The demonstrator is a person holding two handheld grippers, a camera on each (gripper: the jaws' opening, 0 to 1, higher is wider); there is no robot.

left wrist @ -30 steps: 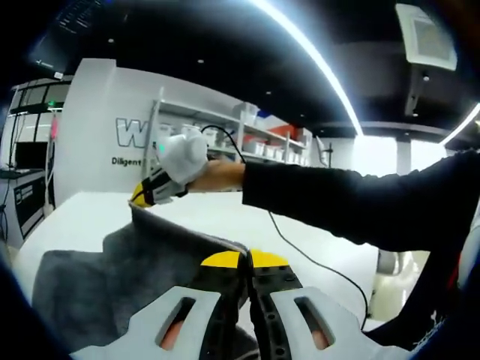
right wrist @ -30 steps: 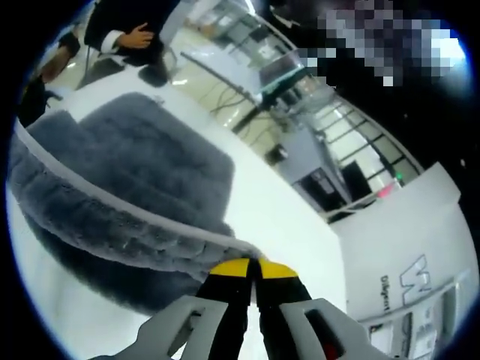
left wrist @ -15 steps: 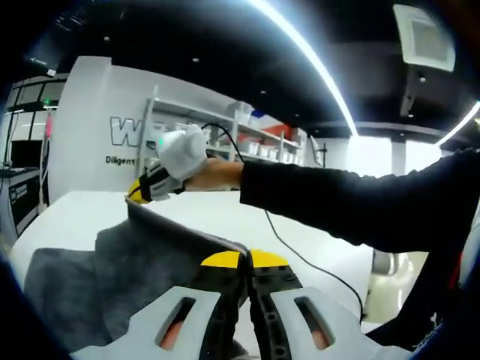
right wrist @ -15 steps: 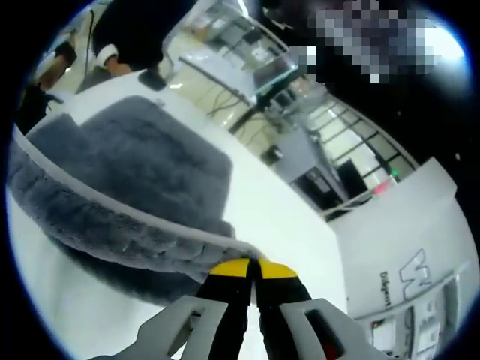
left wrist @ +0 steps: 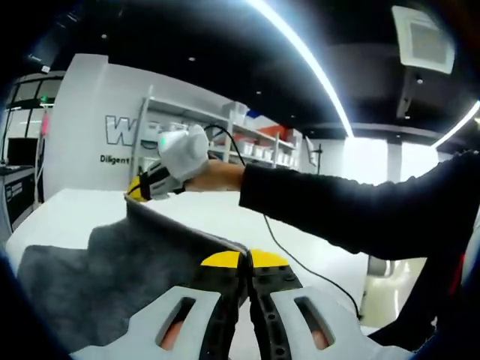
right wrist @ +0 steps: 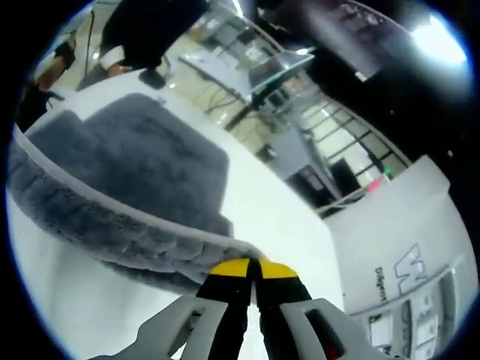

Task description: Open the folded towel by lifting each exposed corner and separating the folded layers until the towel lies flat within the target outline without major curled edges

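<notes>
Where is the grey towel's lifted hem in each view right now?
Left gripper view: the towel's hem runs from the left gripper up-left to the right gripper.
Right gripper view: it curves from the right gripper to the left edge.
Shared landmark: the white table.

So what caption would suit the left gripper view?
Both grippers hold a grey towel's edge lifted over the white table.

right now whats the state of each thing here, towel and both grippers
towel: grey, partly unfolded, one hemmed edge lifted off the white table and stretched taut between the grippers, the rest lying on the table
left gripper: shut on a towel corner
right gripper: shut on the other end of the lifted edge
cable: loose across the table
</notes>
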